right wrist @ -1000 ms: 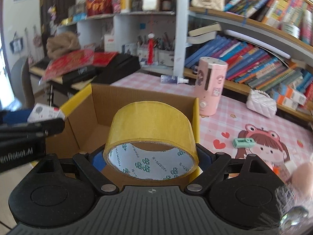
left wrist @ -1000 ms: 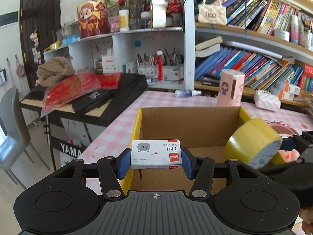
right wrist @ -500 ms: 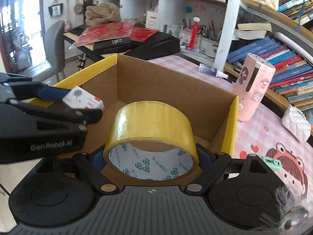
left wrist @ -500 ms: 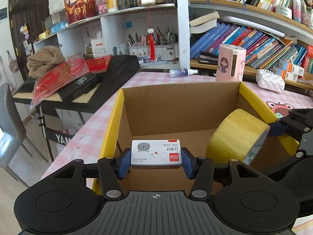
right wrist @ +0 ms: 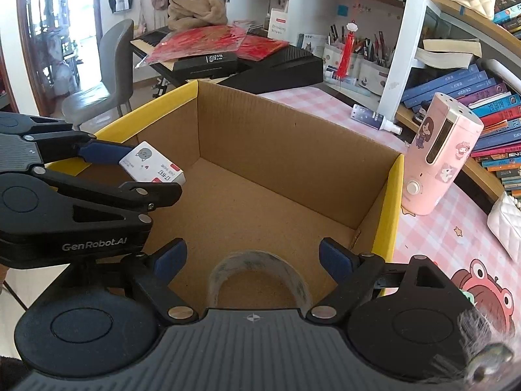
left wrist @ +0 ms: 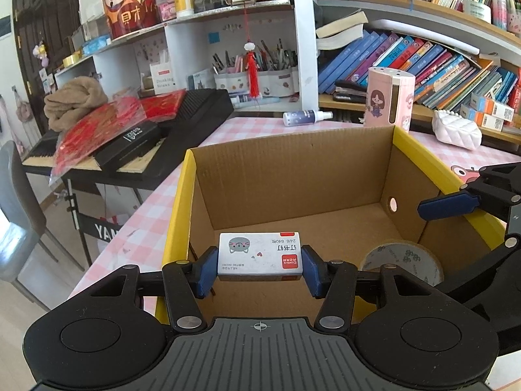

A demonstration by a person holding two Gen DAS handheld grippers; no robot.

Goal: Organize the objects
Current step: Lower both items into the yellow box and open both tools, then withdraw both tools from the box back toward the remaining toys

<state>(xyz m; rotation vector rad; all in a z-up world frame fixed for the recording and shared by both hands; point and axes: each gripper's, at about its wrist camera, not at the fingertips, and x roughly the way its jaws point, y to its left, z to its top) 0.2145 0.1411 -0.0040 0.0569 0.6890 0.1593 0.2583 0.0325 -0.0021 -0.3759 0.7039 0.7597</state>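
Left gripper (left wrist: 259,268): blue pads clamped on the short ends of a small white cardboard staple box with a grey cat print and red label (left wrist: 259,254), held level over the near-left floor of the box below. Right gripper (right wrist: 252,262): blue pads spread wide, touching nothing; the yellow roll of packing tape (right wrist: 259,275) sits free beneath them on the floor, near corner, hollow core showing. Container: open brown corrugated carton with yellow rim (left wrist: 420,156), on a pink checked tablecloth (left wrist: 143,231). Handling, judged: staple box light yet dense, rigid, smooth-faced, best held across its ends as now; tape roll stiff, light, prone to rolling when on edge, best taken across its outer rim.
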